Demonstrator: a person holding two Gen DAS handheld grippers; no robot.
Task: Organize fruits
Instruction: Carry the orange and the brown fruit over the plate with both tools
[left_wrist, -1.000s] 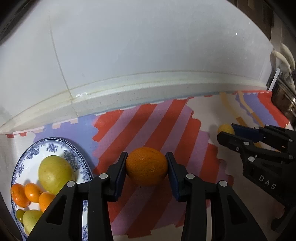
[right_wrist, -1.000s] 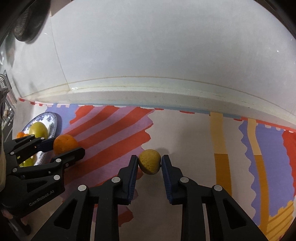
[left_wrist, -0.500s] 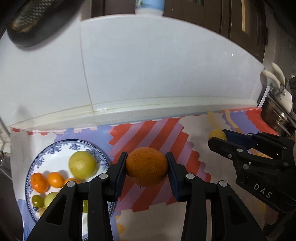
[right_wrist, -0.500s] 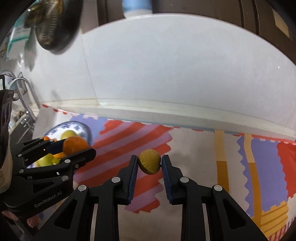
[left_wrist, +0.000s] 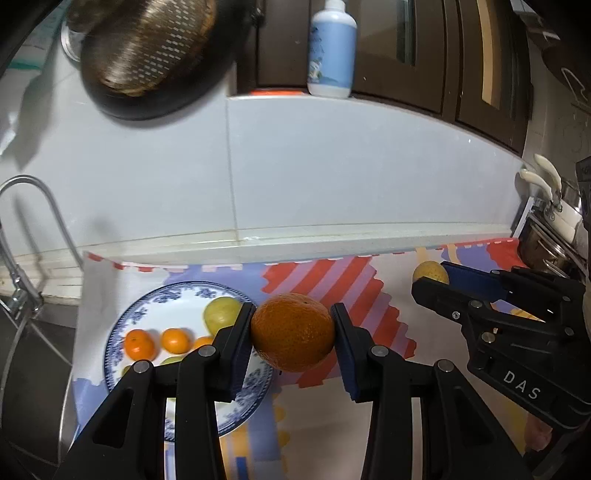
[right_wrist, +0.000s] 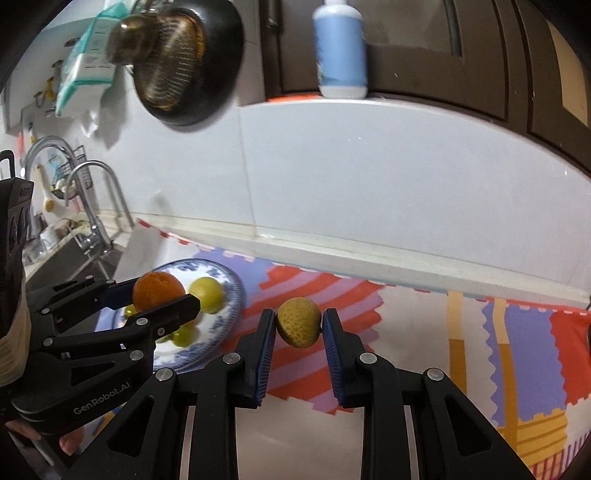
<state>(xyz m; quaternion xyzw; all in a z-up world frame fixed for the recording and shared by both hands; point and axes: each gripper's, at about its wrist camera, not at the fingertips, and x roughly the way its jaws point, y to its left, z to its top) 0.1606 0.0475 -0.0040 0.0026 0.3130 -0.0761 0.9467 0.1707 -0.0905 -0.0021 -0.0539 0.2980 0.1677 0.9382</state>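
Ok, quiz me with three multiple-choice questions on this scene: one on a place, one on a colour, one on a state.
1. Where is the plate?
A. on the mat's left end
B. on the ledge
C. in the sink

2. What colour is the bottle?
A. red
B. blue and white
C. black

3. What is the left gripper doing?
A. open, empty
B. shut on the orange
C. shut on the plate

Answers: 1 A, it sits on the mat by the sink; 2 B, blue body, white cap; 3 B, both pads press the orange.

We've got a dimpled orange (left_wrist: 293, 331) up off the worktop, and a smaller, rough yellow fruit (right_wrist: 299, 322) aloft too. On the blue-patterned plate (left_wrist: 173, 297): small tangerines (left_wrist: 139, 344) and green fruits (left_wrist: 221, 311).
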